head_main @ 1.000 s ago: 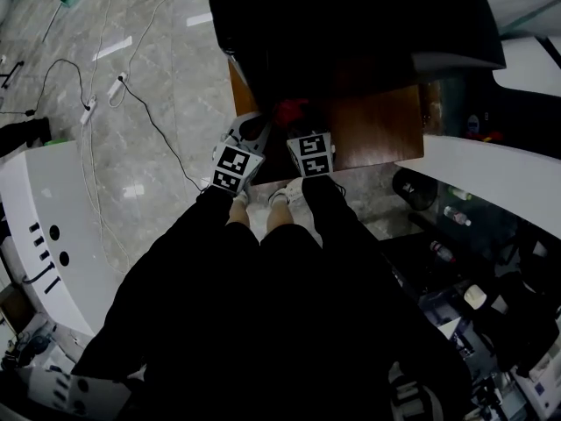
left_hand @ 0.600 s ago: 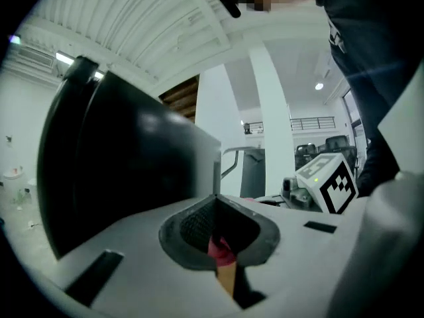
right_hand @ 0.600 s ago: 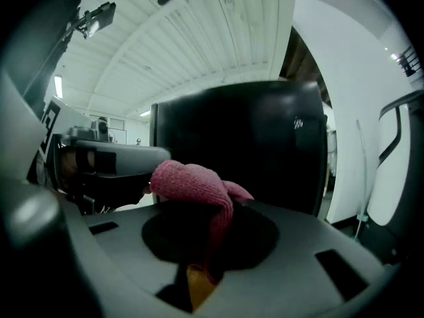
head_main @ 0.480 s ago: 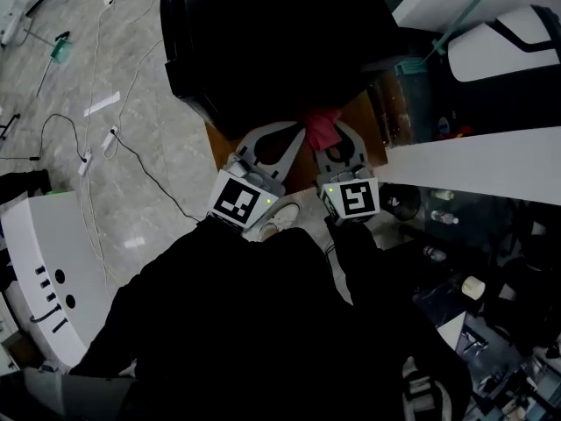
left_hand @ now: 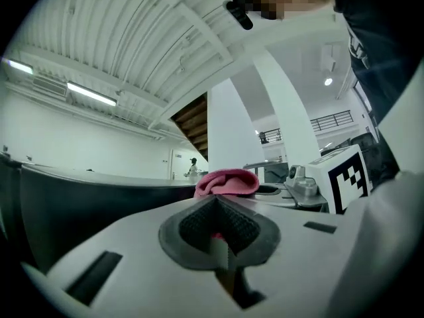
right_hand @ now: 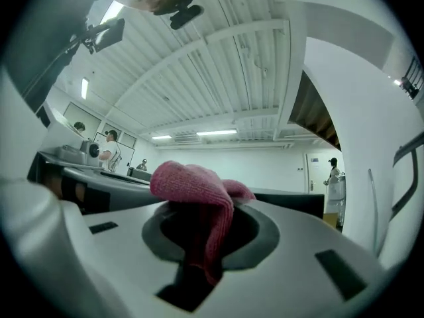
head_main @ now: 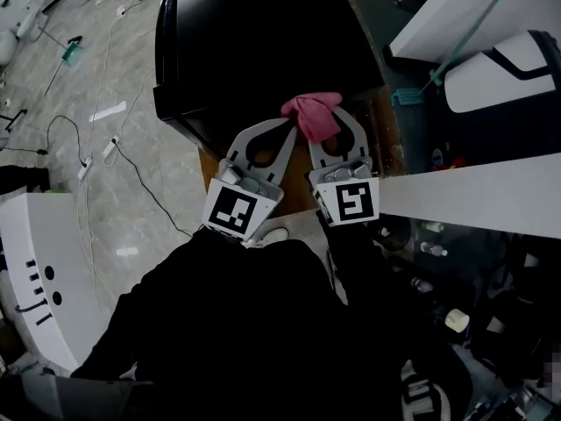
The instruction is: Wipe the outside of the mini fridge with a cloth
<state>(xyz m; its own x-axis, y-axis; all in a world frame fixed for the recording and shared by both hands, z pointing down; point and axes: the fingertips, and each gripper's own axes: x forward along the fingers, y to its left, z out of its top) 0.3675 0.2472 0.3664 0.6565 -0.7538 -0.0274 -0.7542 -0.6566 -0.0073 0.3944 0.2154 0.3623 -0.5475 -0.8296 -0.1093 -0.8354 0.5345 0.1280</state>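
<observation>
In the head view, the right hand-held gripper (head_main: 327,123) pinches the pink cloth (head_main: 312,115) over the black fridge (head_main: 254,42). The left hand-held gripper (head_main: 287,128) sits just beside it, jaws together. The left gripper view shows the cloth (left_hand: 227,181) just past the closed jaws. The right gripper view shows the cloth (right_hand: 192,191) draped over and clamped between the jaws.

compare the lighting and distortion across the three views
Head view: dim, underexposed, the mini fridge and the person's clothes nearly black, only the pink cloth stands out. Left gripper view: bright, ceiling bent by fisheye. Right gripper view: bright, same fisheye bend, black corners.
</observation>
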